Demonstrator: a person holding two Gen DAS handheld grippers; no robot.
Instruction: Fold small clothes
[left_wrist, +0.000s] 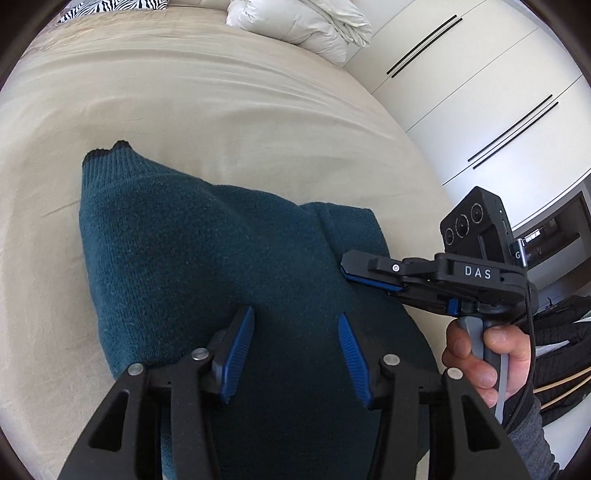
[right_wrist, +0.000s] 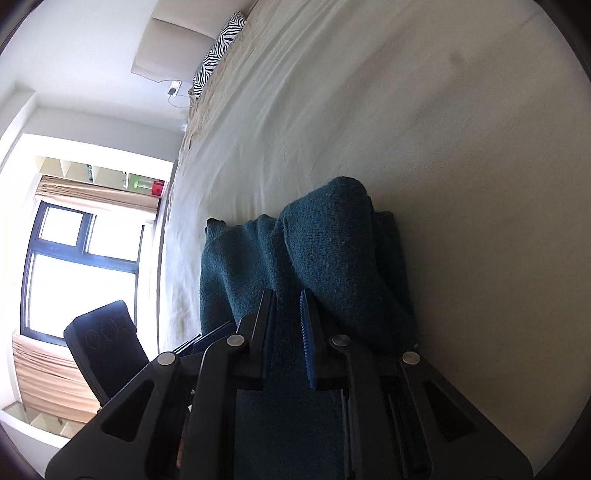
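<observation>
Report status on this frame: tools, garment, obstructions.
Left tool open over the teal sweater, gripping nothing. Right tool narrowed at a raised fold, grip unclear. Sweater bunched on the bed. No obstruction visible.

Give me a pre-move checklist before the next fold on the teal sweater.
1. Left gripper open over the knit: ok, jaws spread wide, nothing pinched.
2. Right gripper holding fabric: cannot tell; jaws narrow, a gap shows between them.
3. Teal sweater lying flat: not ok, it is bunched into a raised hump.
4. Sweater fully on the beige bedsheet: cannot tell, its near end is hidden under the grippers.
5. Sheet beyond the sweater free for folding: ok; the white duvet sits far off.
</observation>
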